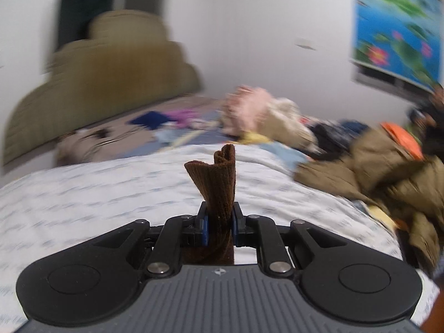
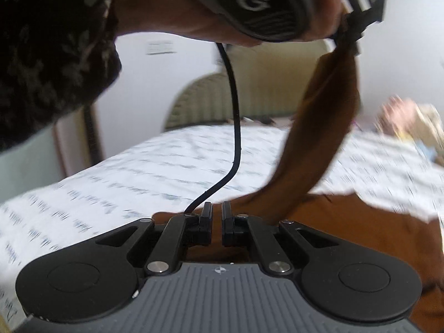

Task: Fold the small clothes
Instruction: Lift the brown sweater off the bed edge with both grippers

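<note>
Brown knitted cloth (image 1: 217,177) stands clamped in the left gripper (image 1: 219,216) above the bed (image 1: 83,194), a clothes pile (image 1: 277,119) beyond. Right wrist view: the right gripper (image 2: 217,219) is clenched with nothing visibly between its fingers; the cloth hangs over the bed from the left hand (image 2: 277,8).

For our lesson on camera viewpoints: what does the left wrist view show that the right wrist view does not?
Only the left wrist view: the pile of clothes, a flower poster, and the left tongs shut on the brown garment.
Only the right wrist view: a hand, a black cable, and the shut right tongs.
Both: the white sheet and the headboard.
</note>
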`<action>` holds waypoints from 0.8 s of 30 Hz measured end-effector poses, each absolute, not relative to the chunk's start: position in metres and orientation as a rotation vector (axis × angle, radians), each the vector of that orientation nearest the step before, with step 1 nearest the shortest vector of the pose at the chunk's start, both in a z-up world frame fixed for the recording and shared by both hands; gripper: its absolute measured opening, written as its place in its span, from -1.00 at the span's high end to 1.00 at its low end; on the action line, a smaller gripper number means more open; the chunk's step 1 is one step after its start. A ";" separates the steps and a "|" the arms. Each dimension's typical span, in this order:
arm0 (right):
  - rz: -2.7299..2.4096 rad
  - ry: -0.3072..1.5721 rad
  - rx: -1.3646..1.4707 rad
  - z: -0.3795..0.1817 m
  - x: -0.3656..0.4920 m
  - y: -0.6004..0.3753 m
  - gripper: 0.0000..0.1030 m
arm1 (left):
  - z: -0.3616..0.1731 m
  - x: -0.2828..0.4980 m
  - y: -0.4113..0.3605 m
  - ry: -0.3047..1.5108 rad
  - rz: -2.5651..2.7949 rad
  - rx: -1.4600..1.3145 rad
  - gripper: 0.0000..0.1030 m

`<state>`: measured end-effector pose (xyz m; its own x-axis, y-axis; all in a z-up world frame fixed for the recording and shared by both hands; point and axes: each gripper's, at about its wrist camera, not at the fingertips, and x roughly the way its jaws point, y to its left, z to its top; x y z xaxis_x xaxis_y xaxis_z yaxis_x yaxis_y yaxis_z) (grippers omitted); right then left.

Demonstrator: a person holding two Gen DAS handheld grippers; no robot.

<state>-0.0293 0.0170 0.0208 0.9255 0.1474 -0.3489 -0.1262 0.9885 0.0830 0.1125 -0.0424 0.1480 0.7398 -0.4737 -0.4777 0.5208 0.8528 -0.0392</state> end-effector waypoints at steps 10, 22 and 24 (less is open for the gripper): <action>0.076 0.625 0.513 -0.035 -0.011 -0.093 0.52 | 0.050 0.112 -0.172 0.699 -0.693 0.352 0.71; 0.068 0.659 0.627 -0.053 -0.033 -0.136 -0.14 | -0.010 0.102 -0.226 0.838 -0.718 0.571 0.70; 0.065 0.652 0.629 -0.052 -0.039 -0.140 -0.14 | 0.001 0.096 -0.228 0.809 -0.728 0.590 0.70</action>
<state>-0.0391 -0.1402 -0.0524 0.7994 0.2479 -0.5472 0.1349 0.8135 0.5657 0.0965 -0.2284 0.0013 0.4796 -0.3461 -0.8064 0.7654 0.6144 0.1915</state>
